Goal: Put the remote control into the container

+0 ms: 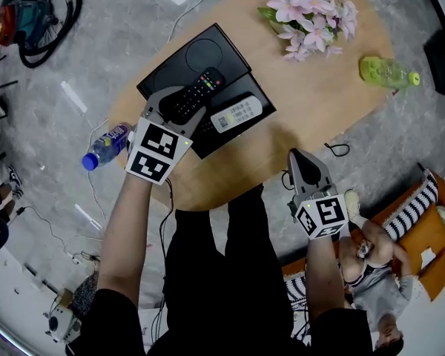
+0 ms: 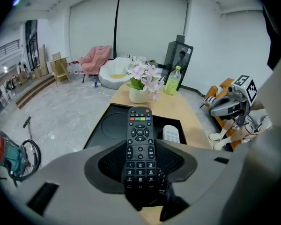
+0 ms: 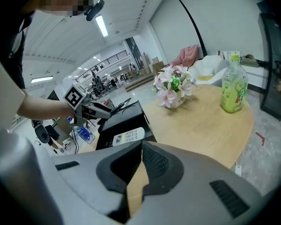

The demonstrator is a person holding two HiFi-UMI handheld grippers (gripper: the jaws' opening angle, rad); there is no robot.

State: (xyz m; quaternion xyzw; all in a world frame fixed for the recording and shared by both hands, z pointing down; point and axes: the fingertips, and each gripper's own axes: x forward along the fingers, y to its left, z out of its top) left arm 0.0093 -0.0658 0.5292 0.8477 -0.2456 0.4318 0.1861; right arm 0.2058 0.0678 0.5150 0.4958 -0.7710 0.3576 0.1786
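Observation:
A black remote control (image 1: 193, 93) (image 2: 139, 142) sits between the pads of my left gripper (image 1: 179, 104) (image 2: 139, 165), which is shut on its lower half. It hangs just above the black container (image 1: 184, 56) (image 2: 107, 125) on the oval wooden table (image 1: 319, 110). A white remote (image 1: 236, 114) (image 2: 171, 134) (image 3: 126, 136) lies in the container's nearer compartment. My right gripper (image 1: 298, 158) (image 3: 141, 146) is shut and empty, off the table's near edge, right of the container. The left gripper (image 3: 96, 109) also shows in the right gripper view, over the container.
A vase of pink flowers (image 1: 309, 12) and a green bottle (image 1: 386, 73) stand at the table's far right. A blue-capped water bottle (image 1: 104, 146) lies at the table's left edge. On the floor are a power tool with a hose (image 1: 31, 17) and striped orange cushions (image 1: 419, 217).

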